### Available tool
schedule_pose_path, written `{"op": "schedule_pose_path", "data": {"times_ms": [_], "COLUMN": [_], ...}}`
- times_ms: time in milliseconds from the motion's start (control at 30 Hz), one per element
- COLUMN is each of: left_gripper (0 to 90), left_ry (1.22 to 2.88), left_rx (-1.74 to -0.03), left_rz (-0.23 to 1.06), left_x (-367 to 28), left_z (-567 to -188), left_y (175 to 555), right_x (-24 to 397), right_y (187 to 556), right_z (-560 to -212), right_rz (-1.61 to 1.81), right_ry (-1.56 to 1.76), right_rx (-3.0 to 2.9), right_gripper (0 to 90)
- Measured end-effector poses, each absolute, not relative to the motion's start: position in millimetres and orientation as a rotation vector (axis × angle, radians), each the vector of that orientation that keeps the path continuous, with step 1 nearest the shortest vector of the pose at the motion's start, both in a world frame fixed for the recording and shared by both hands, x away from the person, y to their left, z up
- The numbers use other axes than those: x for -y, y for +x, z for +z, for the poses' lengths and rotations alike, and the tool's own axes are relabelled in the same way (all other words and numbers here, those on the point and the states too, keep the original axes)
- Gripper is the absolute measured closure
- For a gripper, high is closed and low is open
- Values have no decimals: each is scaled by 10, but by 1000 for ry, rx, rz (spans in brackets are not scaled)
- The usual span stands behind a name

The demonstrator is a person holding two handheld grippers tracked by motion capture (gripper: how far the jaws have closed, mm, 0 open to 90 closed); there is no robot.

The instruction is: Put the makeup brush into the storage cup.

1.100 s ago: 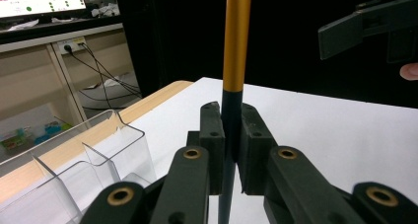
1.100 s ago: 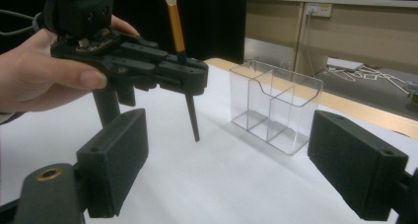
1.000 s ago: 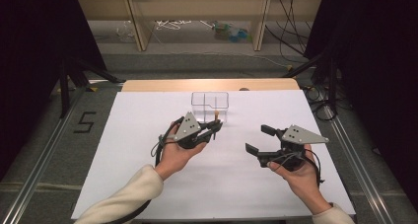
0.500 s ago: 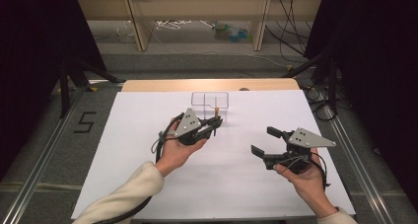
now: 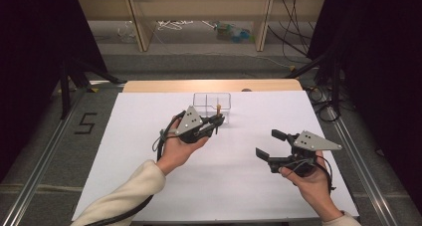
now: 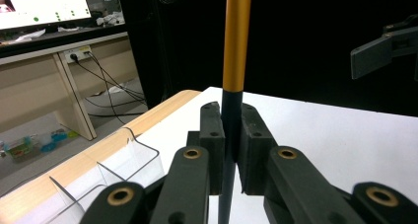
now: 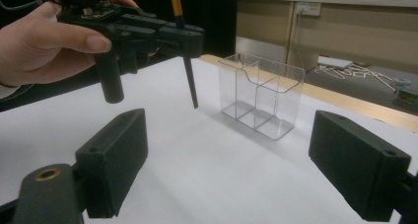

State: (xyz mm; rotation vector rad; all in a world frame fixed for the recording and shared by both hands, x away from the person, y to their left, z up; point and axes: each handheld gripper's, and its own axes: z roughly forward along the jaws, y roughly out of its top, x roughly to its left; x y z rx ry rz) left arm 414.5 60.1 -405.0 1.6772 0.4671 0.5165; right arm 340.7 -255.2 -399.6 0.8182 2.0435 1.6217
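left gripper [image 5: 217, 121]: clenched on the pen [image 6: 236, 41], pads [image 6: 212, 135] pressing its black lower part from both sides; held above the white sheet [image 5: 149, 111], just short of the box [image 5: 213, 102].
pen: upright in the grip, gold barrel above, black tapered tip [image 7: 192, 88] pointing down and clear of the sheet; in the high view its gold top [image 5: 218, 107] lies over the box's right half, but the right gripper view puts the tip on the near side of the box, not yet inside.
box: clear plastic, open top, split by a divider into compartments, standing at the far edge of the sheet; I cannot tell which compartment the pen is meant for.
right gripper [image 5: 271, 144]: released, jaws wide apart with nothing between them; hovering low over the sheet, well apart from the box and pen.
step in hand: by my reading, carrying the pen to the box to stand it inside.
how to do it well: keep the pen vertical; lift until the tip clears the near wall; move forward until it sits over one compartment, away from the divider; lower until the tip is well inside, then let go.
risk: the box looks light, so a nudge on its wall may slide or tip it; the free gripper could steady it.
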Motion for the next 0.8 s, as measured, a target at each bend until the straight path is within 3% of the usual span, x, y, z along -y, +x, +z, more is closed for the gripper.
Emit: {"op": "schedule_pose_path", "data": {"times_ms": [800], "left_gripper": [825], "left_ry": [1669], "left_rx": [-462], "left_rz": [532], "left_x": [-595], "left_z": [-3975], "left_y": [4237], "right_x": [2553], "right_y": [3393], "right_z": [-4002], "right_rz": [1619], "right_ry": [818], "right_rx": [-2060], "right_gripper": [159]}}
